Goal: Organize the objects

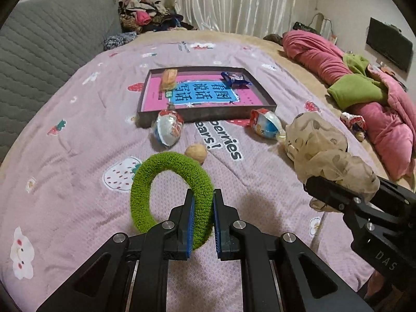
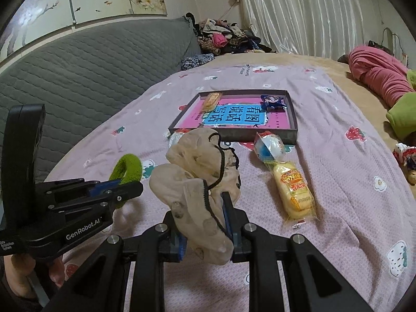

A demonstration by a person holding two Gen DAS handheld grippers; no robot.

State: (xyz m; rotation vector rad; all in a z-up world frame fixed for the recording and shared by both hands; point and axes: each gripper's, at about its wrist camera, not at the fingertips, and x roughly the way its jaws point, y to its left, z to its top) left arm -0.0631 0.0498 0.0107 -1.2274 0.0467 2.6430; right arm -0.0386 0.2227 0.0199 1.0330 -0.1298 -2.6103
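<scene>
1. The left gripper (image 1: 203,208) has its fingers clamped on a green hair tie (image 1: 170,189), held above the bed (image 1: 78,140).
2. The right gripper (image 2: 205,223) has its fingers closed on a beige scrunchie (image 2: 197,182), also lifted.
3. The tray (image 1: 208,114) lies ahead, holding two snacks.
4. Two toy eggs (image 1: 169,130), a walnut (image 1: 196,153) and a bun (image 2: 293,189) lie on the bed before the tray.

Grey quilted headboard (image 2: 85,59) seen far left; heap of clothes (image 2: 223,39) piled beyond it; white curtain (image 2: 306,10) hung along far wall; pink bedding (image 1: 338,62) with green pillow (image 1: 351,91) bunched at right; dark screen (image 1: 388,44) mounted on right wall
</scene>
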